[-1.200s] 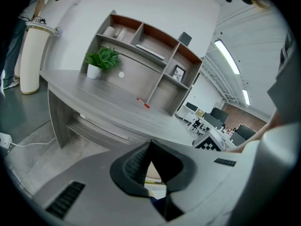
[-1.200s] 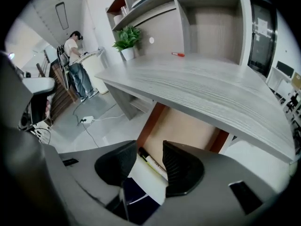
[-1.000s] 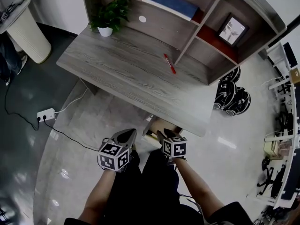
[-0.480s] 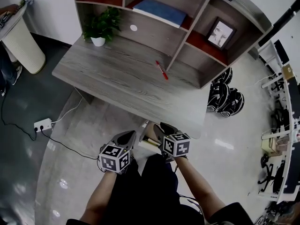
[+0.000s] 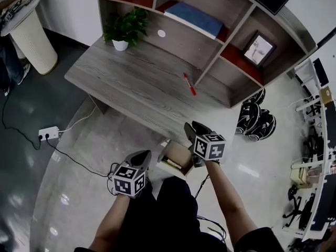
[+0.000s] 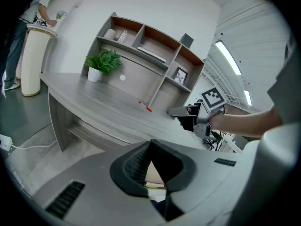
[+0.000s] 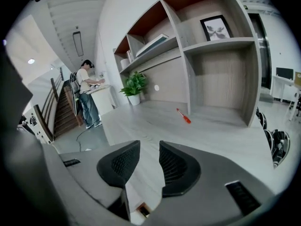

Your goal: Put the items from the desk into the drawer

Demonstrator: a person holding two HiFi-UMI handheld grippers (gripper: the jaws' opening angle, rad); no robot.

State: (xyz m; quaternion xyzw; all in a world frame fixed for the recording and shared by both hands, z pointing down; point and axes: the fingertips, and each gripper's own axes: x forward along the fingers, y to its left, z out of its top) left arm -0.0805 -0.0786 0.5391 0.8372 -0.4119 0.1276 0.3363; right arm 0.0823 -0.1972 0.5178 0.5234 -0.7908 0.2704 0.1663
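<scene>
The right gripper [image 5: 193,126] hovers at the desk's [image 5: 131,88] front edge, its empty jaws just narrowed yet still apart. The left gripper [image 5: 143,155], jaws together, tilts toward the open drawer [image 5: 178,150], whose contents are indistinct.

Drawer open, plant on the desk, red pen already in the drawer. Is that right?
No. The pen lies on the desk, by the shelf divider, not in the drawer; the head view shows it. The drawer is open and the plant is on the desk.
</scene>
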